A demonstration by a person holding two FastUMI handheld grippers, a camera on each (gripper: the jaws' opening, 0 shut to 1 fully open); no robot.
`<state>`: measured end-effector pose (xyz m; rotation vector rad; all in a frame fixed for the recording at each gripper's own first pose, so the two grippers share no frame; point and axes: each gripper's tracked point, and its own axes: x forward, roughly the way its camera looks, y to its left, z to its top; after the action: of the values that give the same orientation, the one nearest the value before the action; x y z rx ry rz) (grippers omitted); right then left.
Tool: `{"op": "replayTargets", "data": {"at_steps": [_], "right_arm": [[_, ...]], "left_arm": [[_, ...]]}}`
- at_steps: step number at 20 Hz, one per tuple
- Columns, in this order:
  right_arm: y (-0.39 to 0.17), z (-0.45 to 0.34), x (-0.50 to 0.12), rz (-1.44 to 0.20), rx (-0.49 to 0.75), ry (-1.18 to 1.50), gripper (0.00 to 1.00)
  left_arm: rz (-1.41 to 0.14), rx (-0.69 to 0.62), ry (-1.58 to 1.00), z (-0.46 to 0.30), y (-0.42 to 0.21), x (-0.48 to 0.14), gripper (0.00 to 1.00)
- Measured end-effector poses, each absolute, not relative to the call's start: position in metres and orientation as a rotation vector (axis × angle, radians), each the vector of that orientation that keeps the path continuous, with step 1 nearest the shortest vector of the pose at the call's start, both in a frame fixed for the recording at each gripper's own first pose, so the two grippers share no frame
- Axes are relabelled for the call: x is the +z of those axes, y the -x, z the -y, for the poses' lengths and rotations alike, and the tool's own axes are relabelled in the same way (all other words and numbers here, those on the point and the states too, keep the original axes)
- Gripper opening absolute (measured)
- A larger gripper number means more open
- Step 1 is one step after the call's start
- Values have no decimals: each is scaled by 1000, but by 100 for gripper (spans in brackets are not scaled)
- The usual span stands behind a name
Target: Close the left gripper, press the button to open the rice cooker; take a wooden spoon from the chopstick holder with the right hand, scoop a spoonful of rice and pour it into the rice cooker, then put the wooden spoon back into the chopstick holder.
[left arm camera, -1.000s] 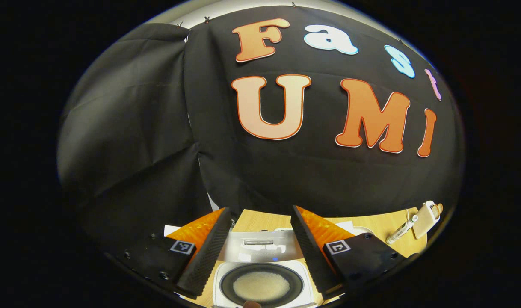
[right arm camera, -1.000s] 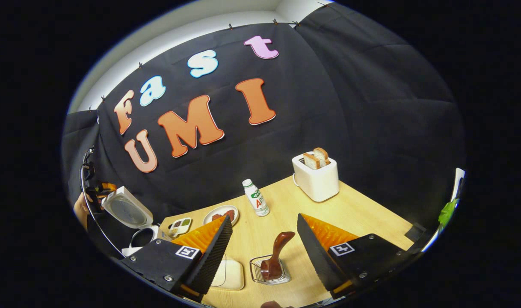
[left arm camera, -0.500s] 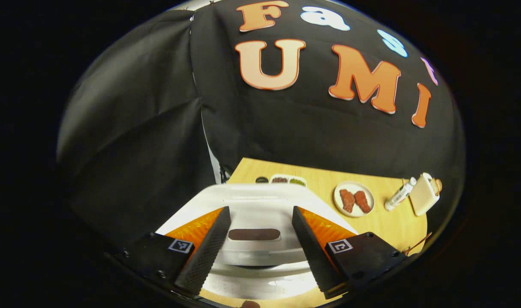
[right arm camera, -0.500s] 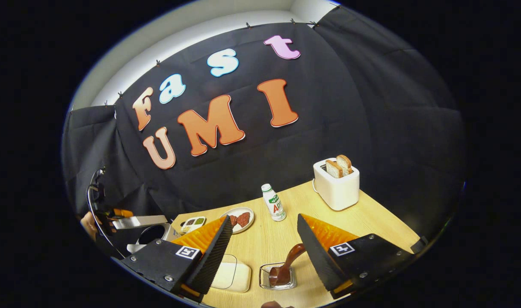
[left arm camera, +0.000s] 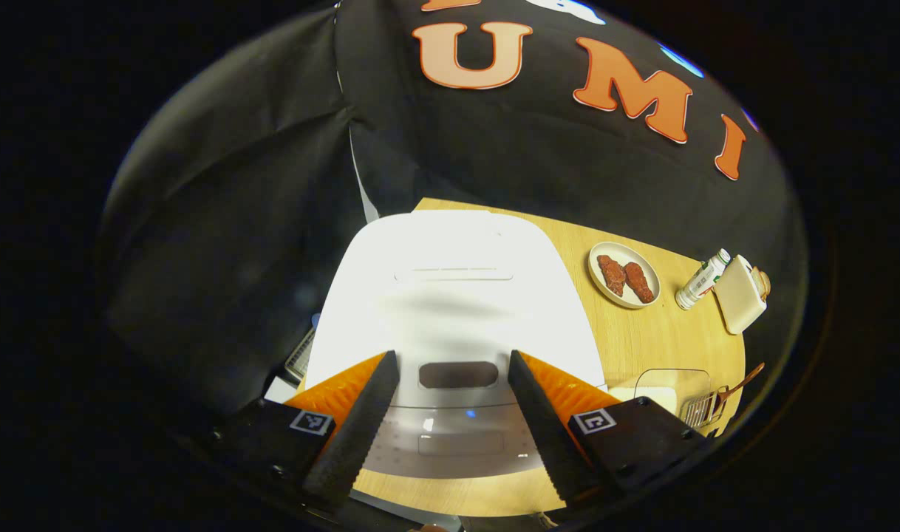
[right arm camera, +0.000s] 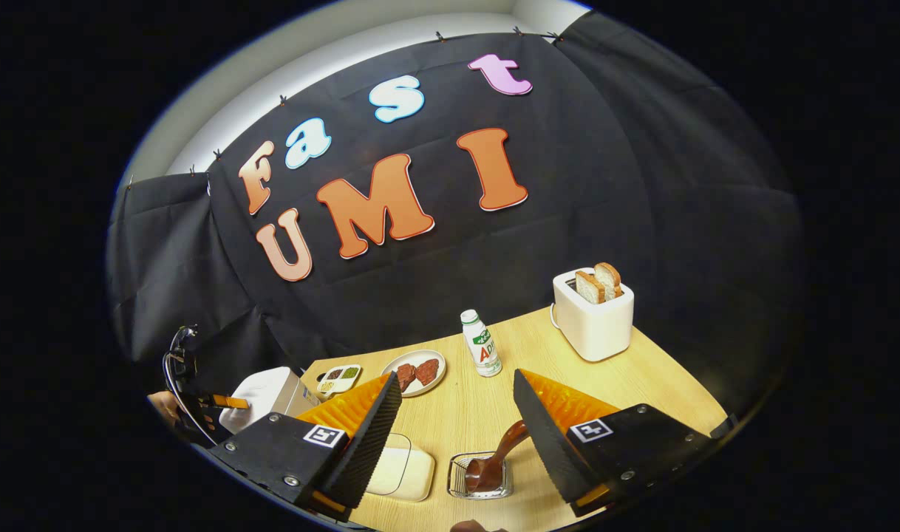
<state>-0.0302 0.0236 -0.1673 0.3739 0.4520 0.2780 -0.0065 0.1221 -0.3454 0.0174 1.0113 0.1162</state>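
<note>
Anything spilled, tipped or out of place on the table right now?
Nothing stands out. The rice cooker has its lid down, the wooden spoon stands in the chopstick holder, and bottle, toaster and plate sit upright.

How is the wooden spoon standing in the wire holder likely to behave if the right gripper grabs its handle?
The wooden spoon looks rigid, so it probably won't flex. It leans in the wire holder, so it may pivot when touched. The small, light-looking holder might lift or slide with it. The curved, glossy handle could slip.

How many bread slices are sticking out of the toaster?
2: both slices stand side by side in the toaster slots at the table's far right, right gripper view. None else visible.
</note>
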Motion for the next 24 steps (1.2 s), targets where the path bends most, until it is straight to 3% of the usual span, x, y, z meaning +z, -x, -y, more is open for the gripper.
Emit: {"op": "replayTargets", "data": {"at_steps": [6, 10, 13, 19, 24], "right_arm": [[33, -30, -166, -437, 294, -372, 95], [28, -28, -152, -410, 289, -296, 95], [19, -34, -129, -353, 292, -225, 95], [9, -60, -60, -158, 303, -113, 95], [6, -77, -21, -64, 308, -125, 95]], "left_arm": [[-1017, 127, -10, -119, 9, -341, 99], [-712, 150, -93, -111, -23, -256, 99], [-508, 76, -95, -62, -20, -178, 99], [-226, -40, 5, 34, 0, -76, 98], [-59, -52, 0, 63, 24, -35, 98]]}}
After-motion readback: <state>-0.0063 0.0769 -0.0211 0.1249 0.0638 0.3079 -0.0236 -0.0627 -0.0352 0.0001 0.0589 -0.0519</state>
